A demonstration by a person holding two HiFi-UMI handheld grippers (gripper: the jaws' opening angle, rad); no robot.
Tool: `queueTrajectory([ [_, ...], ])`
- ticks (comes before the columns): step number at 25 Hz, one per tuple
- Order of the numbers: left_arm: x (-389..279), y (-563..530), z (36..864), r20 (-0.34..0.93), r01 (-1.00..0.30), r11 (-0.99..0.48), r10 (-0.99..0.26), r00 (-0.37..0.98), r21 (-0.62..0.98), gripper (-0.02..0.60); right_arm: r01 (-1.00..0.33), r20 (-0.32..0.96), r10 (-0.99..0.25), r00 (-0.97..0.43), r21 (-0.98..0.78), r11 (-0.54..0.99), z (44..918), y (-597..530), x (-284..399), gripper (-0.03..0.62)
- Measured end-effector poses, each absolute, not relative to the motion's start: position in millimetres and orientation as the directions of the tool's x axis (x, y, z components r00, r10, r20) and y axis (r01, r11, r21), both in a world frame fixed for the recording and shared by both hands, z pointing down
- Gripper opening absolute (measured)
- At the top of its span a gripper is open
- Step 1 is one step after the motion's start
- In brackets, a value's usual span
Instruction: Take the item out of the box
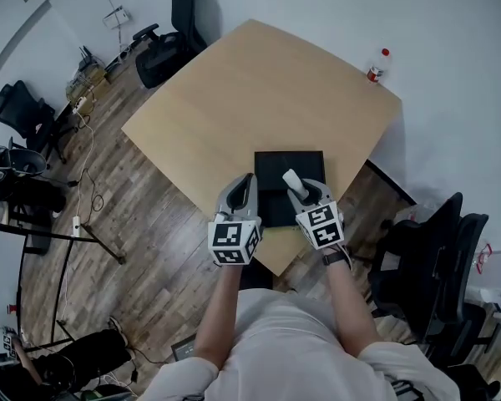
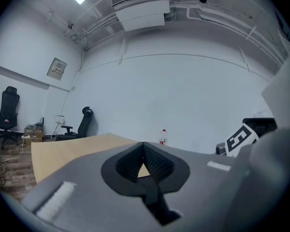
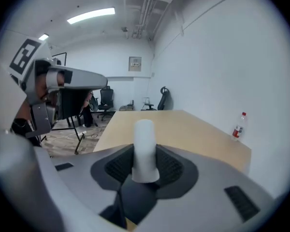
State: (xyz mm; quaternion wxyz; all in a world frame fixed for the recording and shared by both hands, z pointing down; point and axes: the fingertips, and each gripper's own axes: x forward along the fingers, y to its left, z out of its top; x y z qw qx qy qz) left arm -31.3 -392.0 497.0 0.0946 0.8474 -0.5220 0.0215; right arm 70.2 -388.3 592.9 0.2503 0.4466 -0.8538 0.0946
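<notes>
The item, a small white cylinder [image 1: 290, 180], sits upright between the fingers of the right gripper [image 1: 299, 190], which are closed on its lower part; in the right gripper view the cylinder [image 3: 145, 148] rises well clear of the dark ribbed pads [image 3: 170, 168] that press on it from both sides. In the head view it shows over the right half of the black box [image 1: 271, 170], a flat, dark rectangle lying near the near corner of the tan counter [image 1: 259, 82]; whether the cylinder's base is clear of the box cannot be told from there. The left gripper [image 1: 249, 179] is at the box's left edge, and the left gripper view shows its fingers [image 2: 157, 162] brought together at the tips with nothing held, only a small triangular gap below them. Farther out, a clear bottle with a red cap [image 1: 377, 65] stands at the counter's far right corner. Black office chairs [image 1: 171, 23] stand around the counter on the wood-plank floor [image 1: 125, 224].
</notes>
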Motion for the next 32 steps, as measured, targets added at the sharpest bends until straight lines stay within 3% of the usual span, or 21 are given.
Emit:
queueTrajectory([
  [9, -22.0, -368.0, 471.1, 0.099, -0.881, -0.456, -0.878, 0.468, 0.123, 0.008, -0.812, 0.415, -0.808, -0.417, 0.229, 0.537, 520.9, -366.4, 83.5, 0.146],
  [32, -20.3, -277.6, 398.6, -0.039, -0.910, -0.414, -0.910, 0.413, 0.007, 0.009, -0.954, 0.058, -0.958, -0.279, 0.098, 0.284, 400.5, -268.9, 155.0, 0.144],
])
